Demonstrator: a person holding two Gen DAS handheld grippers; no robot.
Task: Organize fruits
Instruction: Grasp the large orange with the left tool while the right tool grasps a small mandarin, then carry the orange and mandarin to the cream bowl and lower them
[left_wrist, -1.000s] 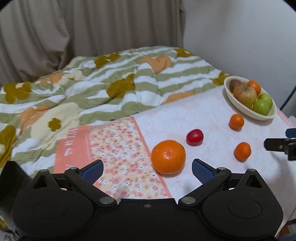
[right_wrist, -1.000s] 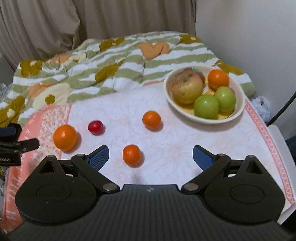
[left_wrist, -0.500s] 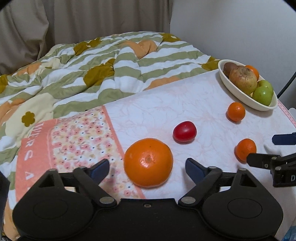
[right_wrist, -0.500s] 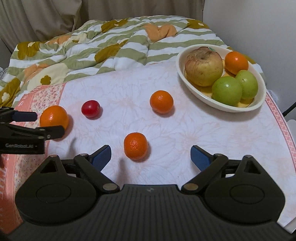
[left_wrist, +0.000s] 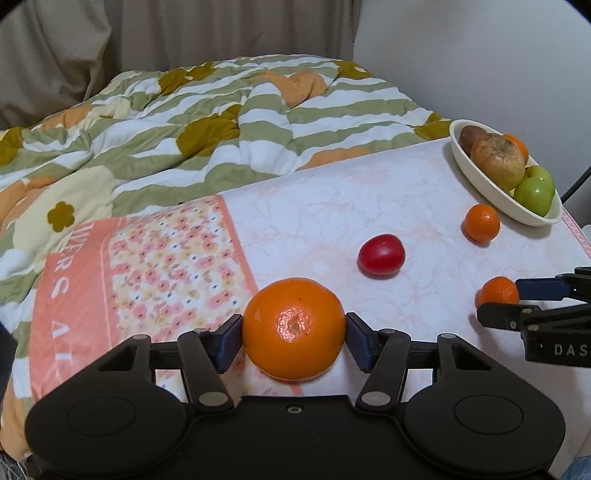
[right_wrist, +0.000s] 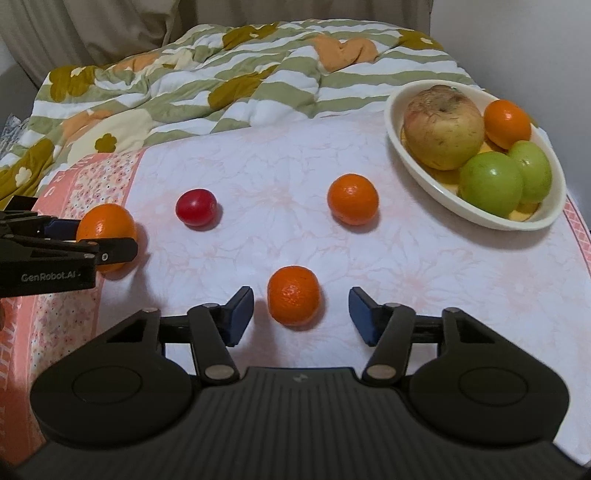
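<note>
The left hand-held gripper (left_wrist: 294, 334) is closing, its blue pads touching both sides of a large orange (left_wrist: 294, 328) that rests on the table (left_wrist: 314, 206) where the floral border meets the white cloth. The right hand-held gripper (right_wrist: 301, 312) is also closing, pads either side of a small orange (right_wrist: 293, 301) with gaps left. Beyond lie a red fruit (right_wrist: 195, 212) and another orange (right_wrist: 352, 199), with bare cloth between. An oval bowl (right_wrist: 532, 221) of fruit sits near the far right edge. A striped quilt (right_wrist: 221, 85) borders the far side.
</note>
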